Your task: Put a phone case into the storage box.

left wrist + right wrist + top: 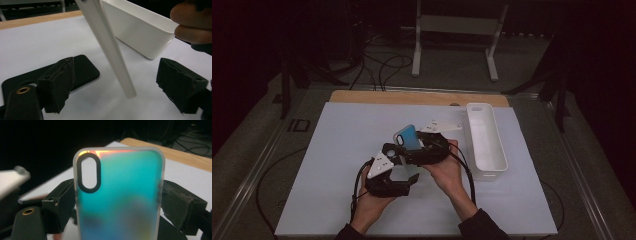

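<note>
a: starting at the left, what is the left gripper (404, 165) doing?

b: it sits low over the white mat (337, 165), jaws spread apart. in the left gripper view the thin white edge of the phone case (110, 47) slants down between the two pads without touching either one. nothing is gripped there.

a: and the case itself?

b: it is up off the mat near the middle of the table, tilted, its teal iridescent back and oval camera cutout facing the right gripper's camera.

a: so the right gripper (414, 145) has it?

b: yes. in the right gripper view its jaws press against both long sides of the case, holding the lower part.

a: anything further right?

b: a white bin (484, 142) stands lengthwise just beside the right hand (444, 170), on the mat's right part.
</note>
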